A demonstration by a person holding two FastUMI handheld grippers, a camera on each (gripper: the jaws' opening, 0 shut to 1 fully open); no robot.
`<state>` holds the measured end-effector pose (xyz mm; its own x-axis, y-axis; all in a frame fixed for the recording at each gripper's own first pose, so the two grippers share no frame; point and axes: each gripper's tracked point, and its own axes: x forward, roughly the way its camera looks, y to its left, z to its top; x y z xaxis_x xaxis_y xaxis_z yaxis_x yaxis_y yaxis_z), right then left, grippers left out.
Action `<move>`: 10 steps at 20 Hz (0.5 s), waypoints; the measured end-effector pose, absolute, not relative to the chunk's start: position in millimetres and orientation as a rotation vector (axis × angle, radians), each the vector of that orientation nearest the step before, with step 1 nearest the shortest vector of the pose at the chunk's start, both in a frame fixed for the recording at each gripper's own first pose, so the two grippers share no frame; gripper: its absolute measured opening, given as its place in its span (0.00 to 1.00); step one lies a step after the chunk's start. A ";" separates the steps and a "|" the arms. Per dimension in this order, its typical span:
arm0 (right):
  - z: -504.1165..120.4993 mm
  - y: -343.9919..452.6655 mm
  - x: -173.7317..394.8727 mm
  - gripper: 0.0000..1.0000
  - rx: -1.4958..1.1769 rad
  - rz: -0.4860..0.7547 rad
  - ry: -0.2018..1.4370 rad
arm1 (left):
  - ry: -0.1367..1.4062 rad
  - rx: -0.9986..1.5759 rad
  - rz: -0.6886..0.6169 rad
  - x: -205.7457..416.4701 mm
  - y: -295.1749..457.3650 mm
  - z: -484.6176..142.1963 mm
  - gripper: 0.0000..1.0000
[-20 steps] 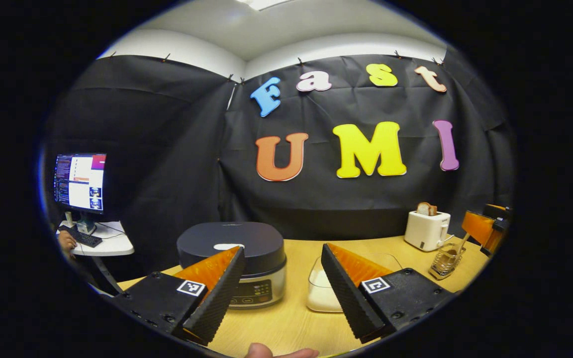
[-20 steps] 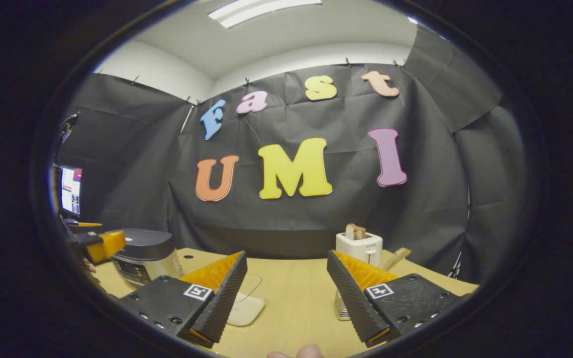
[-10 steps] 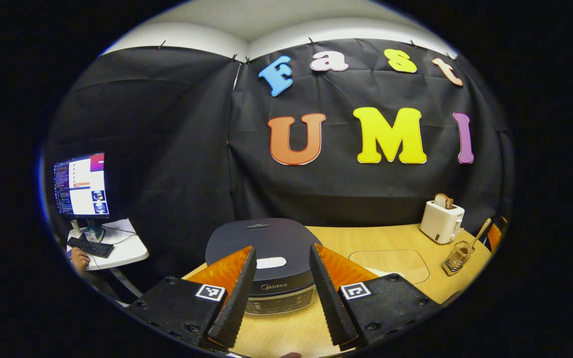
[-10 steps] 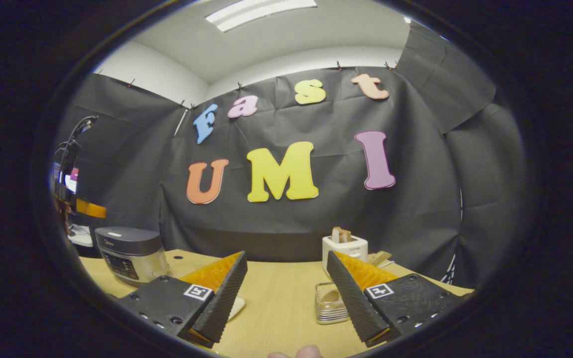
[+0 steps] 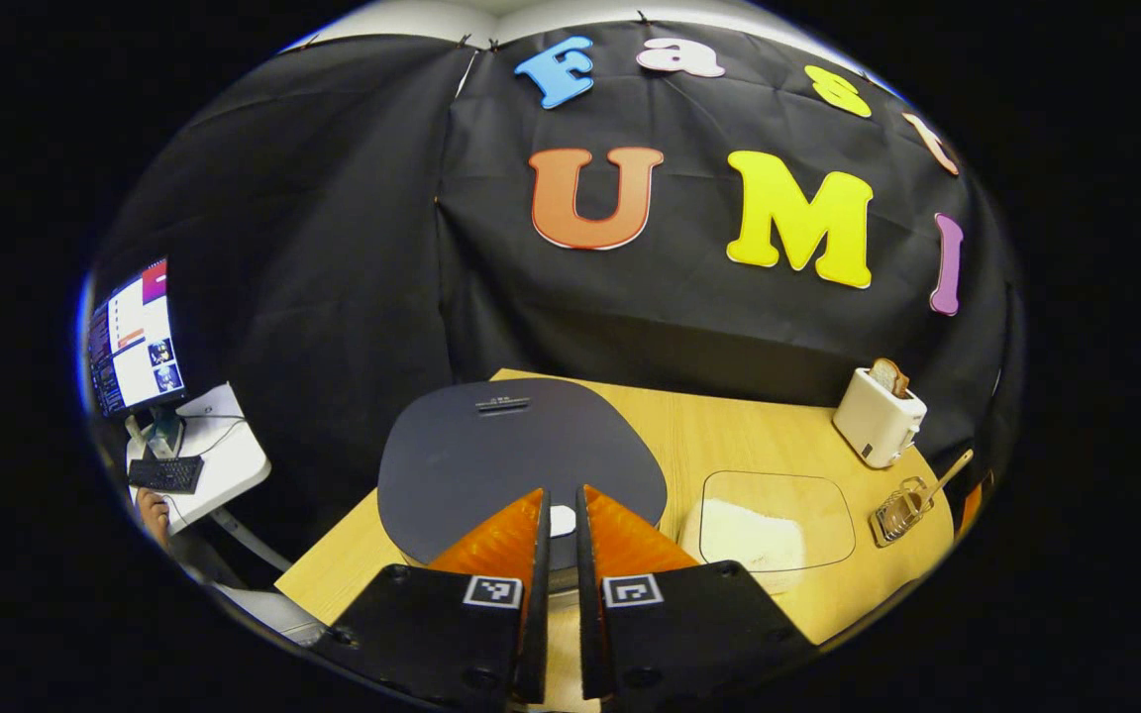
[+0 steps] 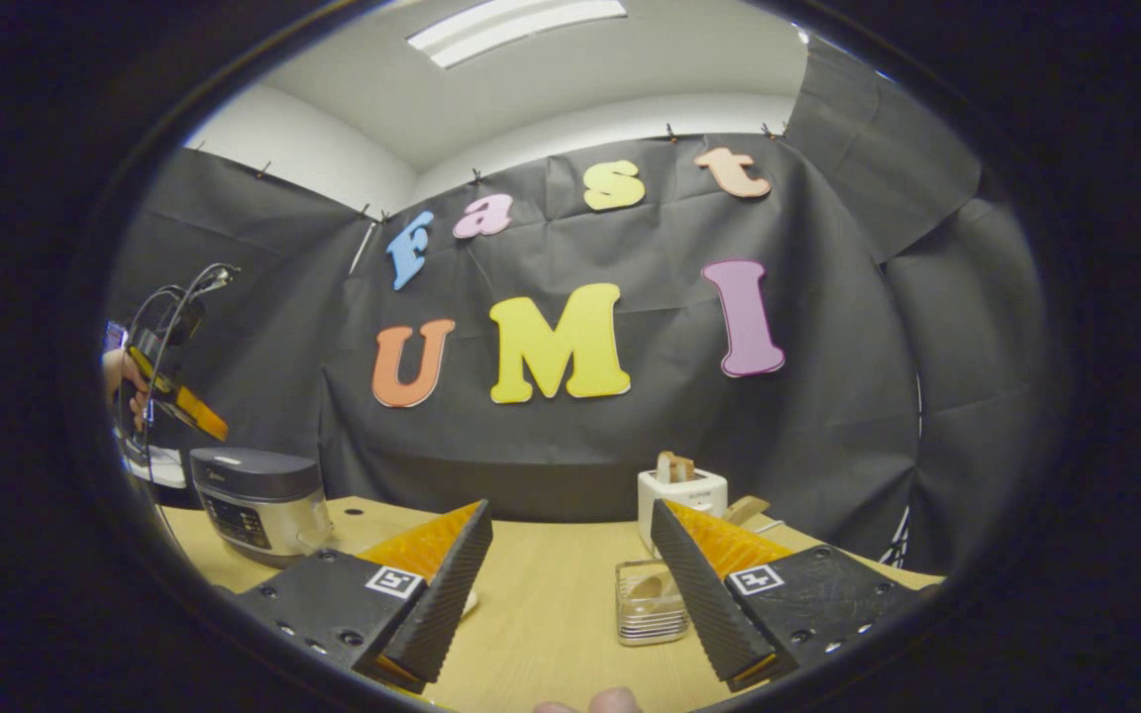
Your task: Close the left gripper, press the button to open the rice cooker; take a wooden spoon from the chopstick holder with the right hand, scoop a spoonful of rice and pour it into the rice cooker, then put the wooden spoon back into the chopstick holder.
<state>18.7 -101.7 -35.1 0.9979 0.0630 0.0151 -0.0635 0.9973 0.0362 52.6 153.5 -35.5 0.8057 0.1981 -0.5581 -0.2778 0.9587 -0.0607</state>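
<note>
In the left gripper view, the left gripper (image 5: 558, 515) is seen with its fingers drawn almost together, only a narrow slit left between them and nothing held. It is poised above the front edge of the rice cooker (image 5: 516, 460), whose dark lid is down. The small white button (image 5: 562, 519) is glimpsed in the slit between the fingertips; whether it is touched cannot be told. To the right of the cooker, a clear container of rice (image 5: 767, 520) is set on the table (image 5: 719, 436). Further right, near the table's edge, the wire chopstick holder (image 5: 897, 507) is found, with the wooden spoon (image 5: 947, 470) standing tilted in it. A white toaster (image 5: 878, 418) with bread in it is placed behind the holder. Off the table to the left, a monitor (image 5: 130, 337) and keyboard (image 5: 164, 473) are seen on a small white desk.

In the right gripper view, the right gripper (image 6: 570, 555) is held wide open and empty above the table (image 6: 551, 614). The holder (image 6: 650, 599) is seen just ahead, partly hidden behind the right finger, with the toaster (image 6: 681, 492) behind it. The cooker (image 6: 259, 500) stands well to the left, and the left gripper (image 6: 179, 401), held by a hand (image 6: 120, 374), is seen above it.
</note>
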 end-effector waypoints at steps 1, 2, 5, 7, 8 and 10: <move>-35.3 -105.2 18.7 0.96 0.035 0.059 -0.017 | 0.595 -0.141 0.253 54.9 153.1 -36.0 0.08; -36.2 -107.5 18.9 0.95 0.036 0.057 -0.016 | 0.606 -0.146 0.250 56.8 151.3 -37.2 0.06; -35.0 -108.8 18.2 0.92 0.049 0.072 -0.022 | 0.654 -0.150 0.245 57.8 147.4 -43.4 0.03; -35.1 -110.3 19.3 0.95 0.052 0.071 -0.026 | 0.680 -0.158 0.254 60.4 151.0 -50.4 0.03; -36.1 -110.6 19.9 0.96 0.052 0.071 -0.026 | 0.696 -0.169 0.260 60.4 152.2 -55.9 0.03; -37.5 -111.0 20.3 0.96 0.058 0.075 -0.024 | 0.726 -0.187 0.295 60.3 159.3 -67.7 0.03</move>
